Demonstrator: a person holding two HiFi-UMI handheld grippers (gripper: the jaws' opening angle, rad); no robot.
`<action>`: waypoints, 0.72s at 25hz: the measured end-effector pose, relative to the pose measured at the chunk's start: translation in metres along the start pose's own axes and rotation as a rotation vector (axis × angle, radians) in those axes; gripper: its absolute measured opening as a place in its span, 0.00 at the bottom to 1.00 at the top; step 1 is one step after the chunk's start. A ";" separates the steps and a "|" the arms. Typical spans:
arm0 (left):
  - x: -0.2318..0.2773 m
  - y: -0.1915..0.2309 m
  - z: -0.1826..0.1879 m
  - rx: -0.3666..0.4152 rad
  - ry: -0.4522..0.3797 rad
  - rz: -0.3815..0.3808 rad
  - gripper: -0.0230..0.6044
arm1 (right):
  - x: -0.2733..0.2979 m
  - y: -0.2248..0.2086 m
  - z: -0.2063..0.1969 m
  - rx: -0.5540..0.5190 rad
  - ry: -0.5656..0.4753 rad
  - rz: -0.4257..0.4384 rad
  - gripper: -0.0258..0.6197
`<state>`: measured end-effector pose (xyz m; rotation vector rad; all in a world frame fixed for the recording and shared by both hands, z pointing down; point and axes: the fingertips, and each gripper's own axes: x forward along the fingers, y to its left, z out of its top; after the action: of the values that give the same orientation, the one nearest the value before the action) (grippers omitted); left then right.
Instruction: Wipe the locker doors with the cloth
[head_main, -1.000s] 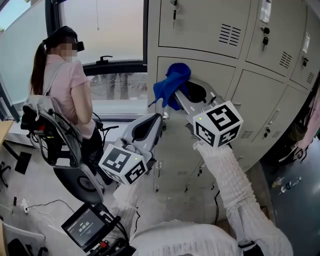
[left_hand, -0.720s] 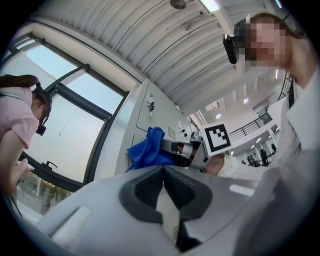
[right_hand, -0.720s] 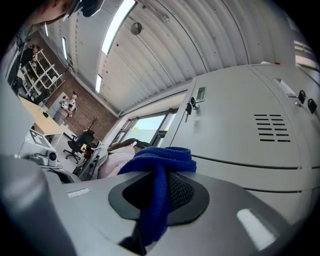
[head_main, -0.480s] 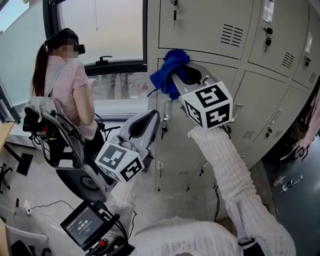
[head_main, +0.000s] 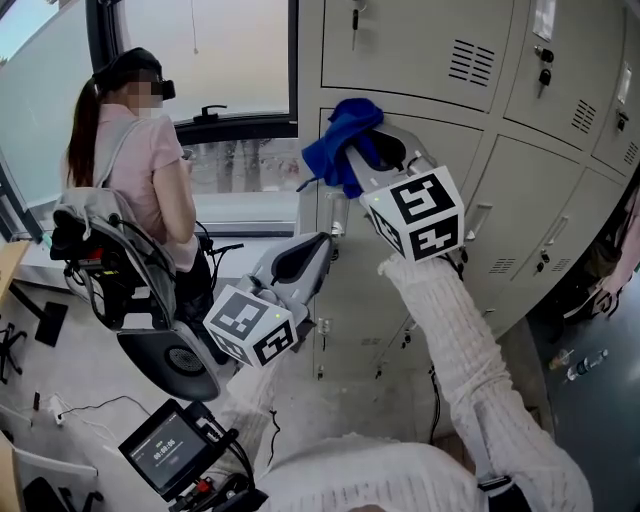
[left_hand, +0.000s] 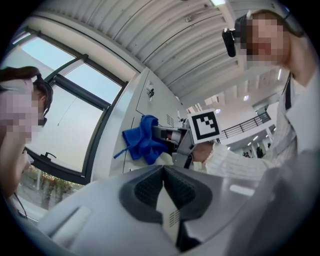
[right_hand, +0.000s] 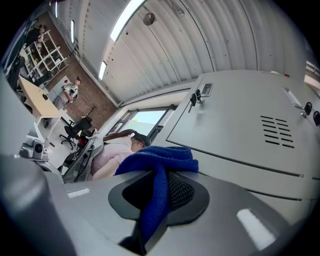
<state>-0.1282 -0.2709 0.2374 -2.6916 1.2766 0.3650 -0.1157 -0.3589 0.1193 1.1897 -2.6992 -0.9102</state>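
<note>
Lockers: a grey bank of lockers (head_main: 420, 40) is filling the right half of the head view, all doors shut, with keys hanging in the upper locks.
Window: a window (head_main: 220, 60) is sitting just left of the lockers.
Bystander: a person in a pink shirt (head_main: 140, 170) is standing by the window, back turned, next to a dark chair (head_main: 120, 280).
Sleeve: a white knit sleeve (head_main: 450, 340) is reaching up toward the lockers behind the right gripper.
Right gripper: the right gripper (head_main: 362, 160) is pointing at the top left corner of the middle-row door (head_main: 450, 150); its jaws are clamping the cloth, and blue fabric is running down between the pads (right_hand: 182, 192).
Left gripper: the left gripper (head_main: 320, 240) is hanging lower, left of the right one and apart from the lockers; its jaws are pressing together with nothing between them.
Cloth: the blue cloth (head_main: 345, 140) is bunching ahead of the right gripper's jaws and lying against that door corner, as far as the head view shows.
Screen: a small lit screen (head_main: 165, 455) is sitting low at the left.
</note>
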 end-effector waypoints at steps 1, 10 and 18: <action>-0.001 0.000 -0.004 -0.009 0.004 0.001 0.04 | -0.001 0.002 -0.004 0.003 0.002 0.001 0.13; -0.006 0.005 -0.037 -0.083 0.033 0.025 0.04 | -0.021 0.025 -0.067 0.066 0.078 0.029 0.13; -0.011 -0.004 -0.082 -0.146 0.112 0.038 0.04 | -0.041 0.048 -0.134 0.139 0.169 0.020 0.13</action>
<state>-0.1190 -0.2791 0.3194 -2.8490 1.3836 0.3281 -0.0814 -0.3717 0.2625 1.2014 -2.6695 -0.5979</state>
